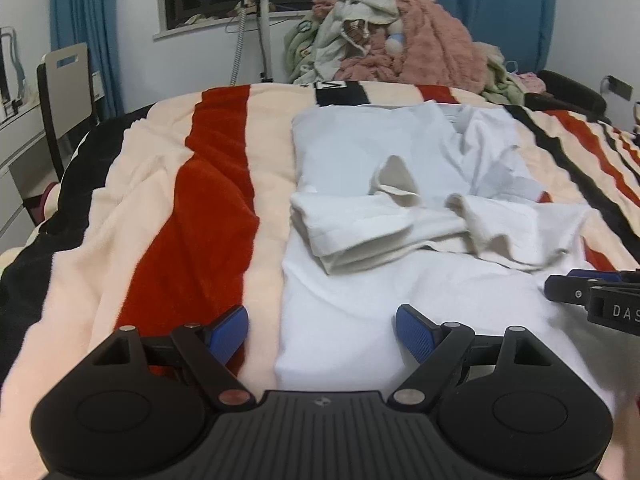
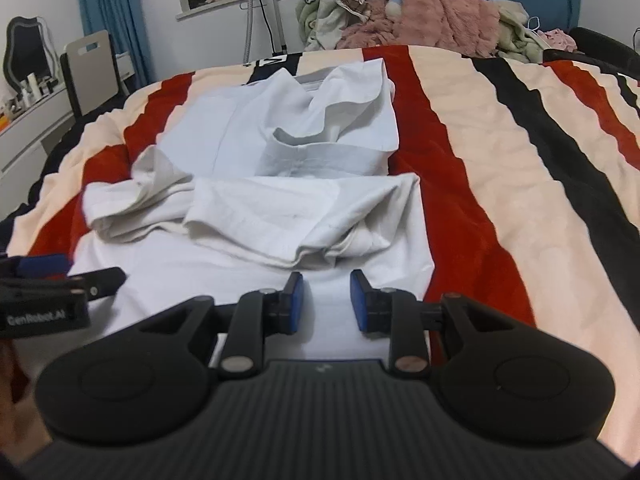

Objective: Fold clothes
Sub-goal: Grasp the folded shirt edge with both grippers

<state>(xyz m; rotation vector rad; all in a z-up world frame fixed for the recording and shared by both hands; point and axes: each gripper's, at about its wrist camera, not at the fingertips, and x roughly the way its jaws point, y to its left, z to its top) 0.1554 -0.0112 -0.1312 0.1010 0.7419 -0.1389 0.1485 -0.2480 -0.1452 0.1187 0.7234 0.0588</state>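
Note:
A white T-shirt [image 1: 400, 300] lies lengthwise on the striped blanket, its sleeves folded in across the middle [image 1: 380, 224]. It also shows in the right wrist view [image 2: 280, 208]. A pale blue garment [image 1: 372, 148] lies just beyond it, partly folded and rumpled [image 2: 304, 132]. My left gripper [image 1: 322, 332] is open, low over the shirt's near left edge, holding nothing. My right gripper [image 2: 326, 300] is open with a narrower gap, low over the shirt's near hem, holding nothing. The right gripper's tip shows at the right edge of the left wrist view [image 1: 592, 292].
The red, cream and black striped blanket [image 1: 200, 200] covers the bed. A heap of pink and pale clothes [image 1: 400, 40] sits at the far end. A chair [image 1: 66, 92] and a white dresser stand at the left. A garment steamer pole [image 1: 264, 32] stands by the window.

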